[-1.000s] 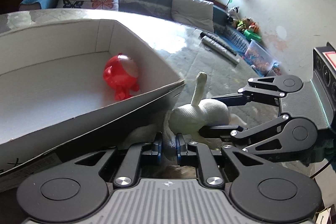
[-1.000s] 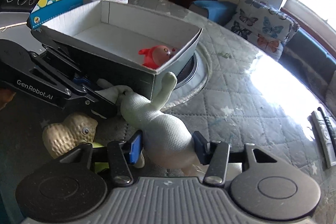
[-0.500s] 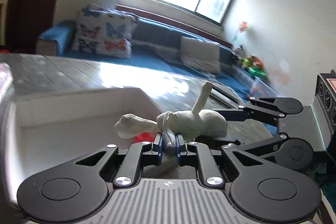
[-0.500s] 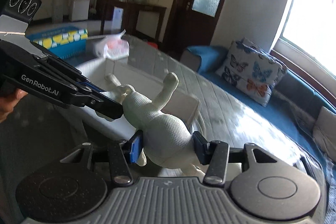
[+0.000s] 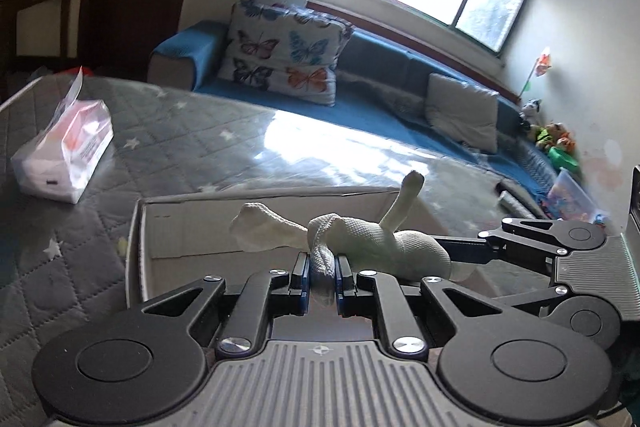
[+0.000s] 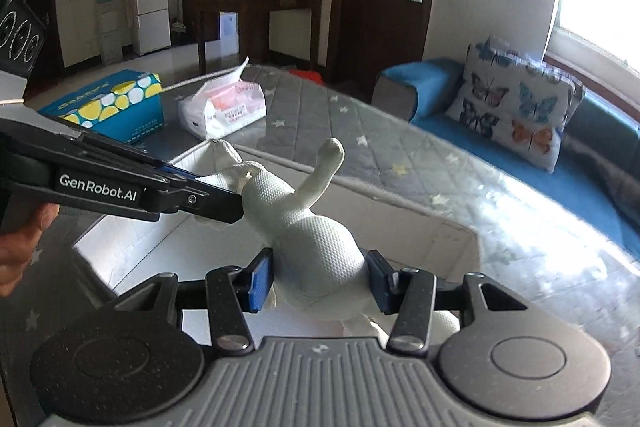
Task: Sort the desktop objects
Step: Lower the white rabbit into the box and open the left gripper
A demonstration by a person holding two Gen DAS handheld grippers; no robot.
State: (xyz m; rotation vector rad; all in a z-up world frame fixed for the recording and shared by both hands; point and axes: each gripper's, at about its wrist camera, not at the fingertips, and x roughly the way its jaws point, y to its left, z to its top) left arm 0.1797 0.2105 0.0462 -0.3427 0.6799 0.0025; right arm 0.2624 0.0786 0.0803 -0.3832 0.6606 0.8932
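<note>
A white knitted plush toy hangs above the open white cardboard box, carried by both grippers. My left gripper is shut on a thin limb of the toy that loops down between its blue pads. In the right wrist view my right gripper is shut on the toy's round body, one pad pressing on each side. The left gripper reaches in from the left to the toy's head end. The box's floor lies below; the toy and grippers hide much of it.
A soft tissue pack and a blue spotted tissue box lie on the quilted table beyond the box. A blue sofa with a butterfly cushion runs behind the table. A person's hand holds the left gripper.
Both grippers have lifted the white toy from the table beside the box up and over the box opening. The red toy in the box has gone out of sight.
</note>
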